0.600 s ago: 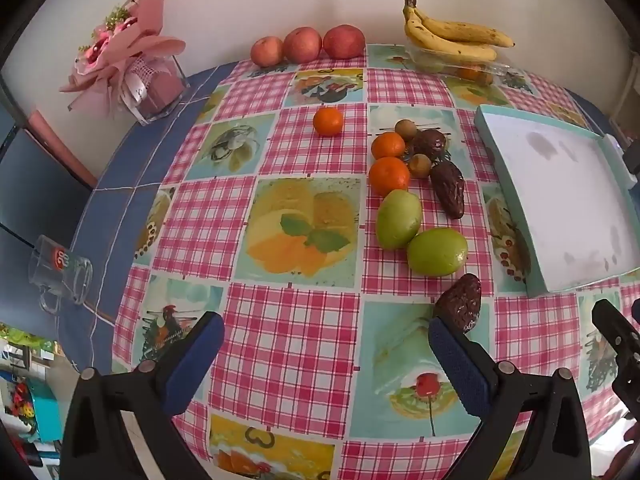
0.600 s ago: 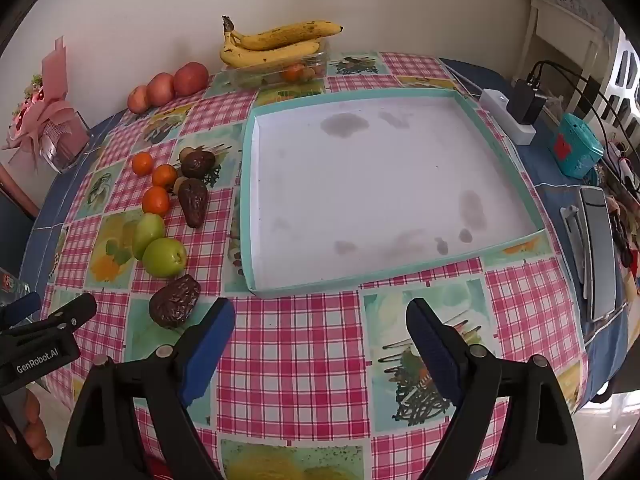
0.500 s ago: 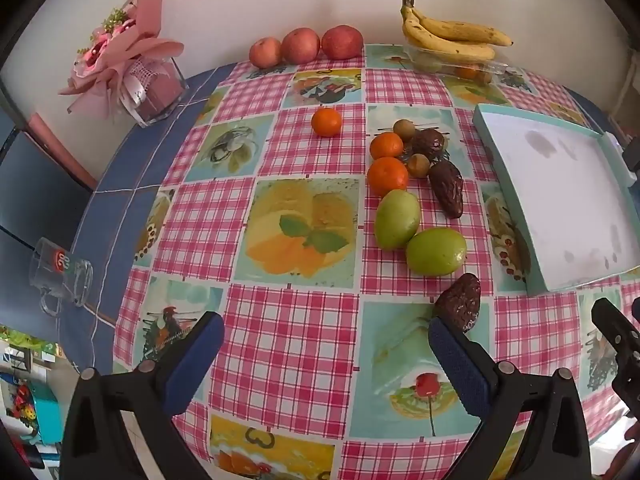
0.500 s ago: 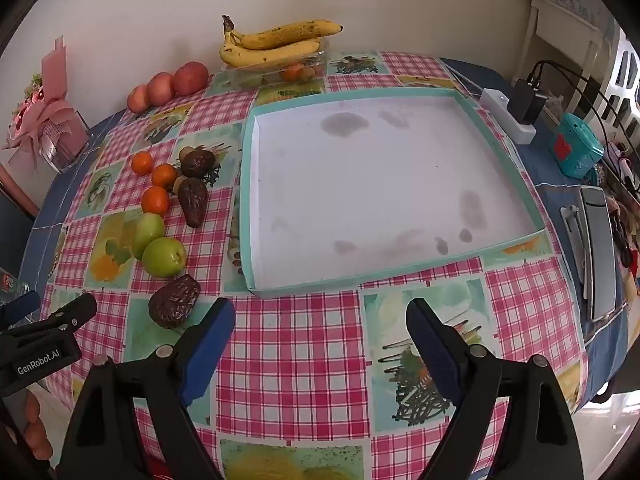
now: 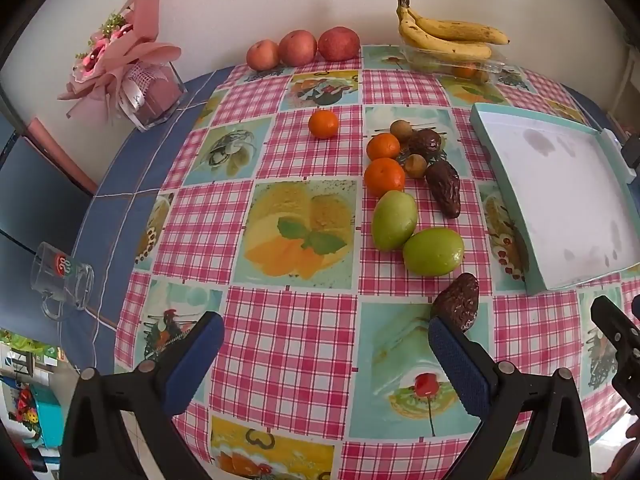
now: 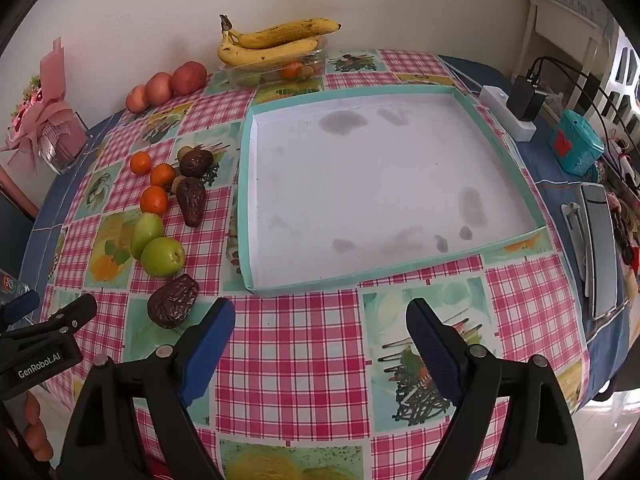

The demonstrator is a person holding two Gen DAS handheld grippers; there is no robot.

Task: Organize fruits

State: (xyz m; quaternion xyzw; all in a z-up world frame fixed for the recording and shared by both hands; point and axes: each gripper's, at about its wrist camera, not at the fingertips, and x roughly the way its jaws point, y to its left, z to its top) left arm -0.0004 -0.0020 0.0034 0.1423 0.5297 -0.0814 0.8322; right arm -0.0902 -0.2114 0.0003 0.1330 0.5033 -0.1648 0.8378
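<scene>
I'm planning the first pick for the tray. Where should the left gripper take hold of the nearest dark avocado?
Grip the nearest dark avocado across its broad belly, coming from above. It lies on its side, apart from the green fruit, so both flanks look free. The left gripper is open and the avocado sits just past its right finger.

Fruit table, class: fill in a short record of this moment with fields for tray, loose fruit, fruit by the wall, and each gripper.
tray: teal-rimmed tray, white inside, no fruit in it
loose fruit: three oranges, two green mangoes, three dark avocados, all left of the tray on the checked tablecloth
fruit by the wall: three red apples; bananas on a clear box
left gripper: fingers open, holding nothing
right gripper: fingers open, holding nothing
</scene>
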